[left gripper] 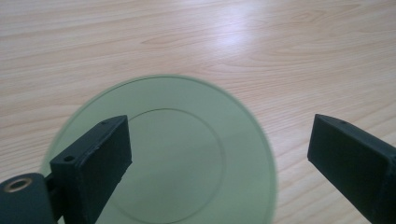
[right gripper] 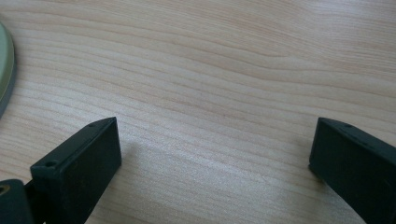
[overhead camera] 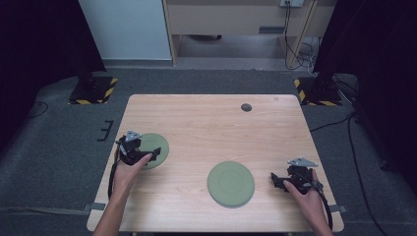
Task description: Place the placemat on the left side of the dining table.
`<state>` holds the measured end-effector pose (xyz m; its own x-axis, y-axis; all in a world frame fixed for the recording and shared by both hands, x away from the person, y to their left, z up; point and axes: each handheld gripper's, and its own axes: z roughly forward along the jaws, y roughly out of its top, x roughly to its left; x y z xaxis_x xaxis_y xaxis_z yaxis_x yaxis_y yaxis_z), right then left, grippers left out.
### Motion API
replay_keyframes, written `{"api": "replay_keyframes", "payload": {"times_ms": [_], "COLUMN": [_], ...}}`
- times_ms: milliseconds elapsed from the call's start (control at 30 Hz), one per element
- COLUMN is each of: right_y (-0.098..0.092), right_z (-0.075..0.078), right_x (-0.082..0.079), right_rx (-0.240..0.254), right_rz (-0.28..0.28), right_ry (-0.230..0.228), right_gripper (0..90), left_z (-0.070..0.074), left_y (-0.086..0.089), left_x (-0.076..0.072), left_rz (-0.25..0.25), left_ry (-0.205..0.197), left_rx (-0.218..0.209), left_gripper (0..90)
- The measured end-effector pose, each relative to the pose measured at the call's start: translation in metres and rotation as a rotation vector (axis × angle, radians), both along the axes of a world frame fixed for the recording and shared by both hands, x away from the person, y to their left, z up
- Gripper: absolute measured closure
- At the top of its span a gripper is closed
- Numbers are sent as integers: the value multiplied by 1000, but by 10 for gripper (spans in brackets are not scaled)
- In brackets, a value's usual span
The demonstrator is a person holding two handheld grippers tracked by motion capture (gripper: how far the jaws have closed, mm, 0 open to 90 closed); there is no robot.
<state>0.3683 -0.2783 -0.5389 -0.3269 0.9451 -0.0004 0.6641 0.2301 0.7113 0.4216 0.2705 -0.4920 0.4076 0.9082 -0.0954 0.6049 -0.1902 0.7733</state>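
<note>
Green plate (left gripper: pixel 187 154) lay on the wooden bench (overhead camera: pixel 206 123) beneath the left tongs (left gripper: pixel 219 149), spread wide and pinching nothing. Right tongs (right gripper: pixel 215 158) stood spread over bare wood, near a second plate (overhead camera: pixel 230 184).

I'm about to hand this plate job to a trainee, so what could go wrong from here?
1. The left gripper hangs over the single green plate with its jaws open and nothing held; closing from above may just skid off the flat face.
2. That plate lies flat on the table, so catching its thin rim could be hard.
3. The right gripper sits close beside the green plate stack and could nudge it.
</note>
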Motion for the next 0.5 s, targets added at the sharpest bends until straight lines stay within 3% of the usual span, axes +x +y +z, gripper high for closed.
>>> {"api": "replay_keyframes", "payload": {"times_ms": [300, 500], "right_y": [0, 0], "right_z": [0, 0], "right_x": [0, 0], "right_rx": [1, 1], "right_rz": [1, 1], "right_ry": [0, 1], "right_gripper": [25, 26], "left_z": [3, 4], "left_y": [-27, -41], "left_x": [-8, -14], "left_rz": [-86, -114], "left_ry": [-2, -8], "left_rx": [-2, -3], "left_gripper": [45, 39]}}
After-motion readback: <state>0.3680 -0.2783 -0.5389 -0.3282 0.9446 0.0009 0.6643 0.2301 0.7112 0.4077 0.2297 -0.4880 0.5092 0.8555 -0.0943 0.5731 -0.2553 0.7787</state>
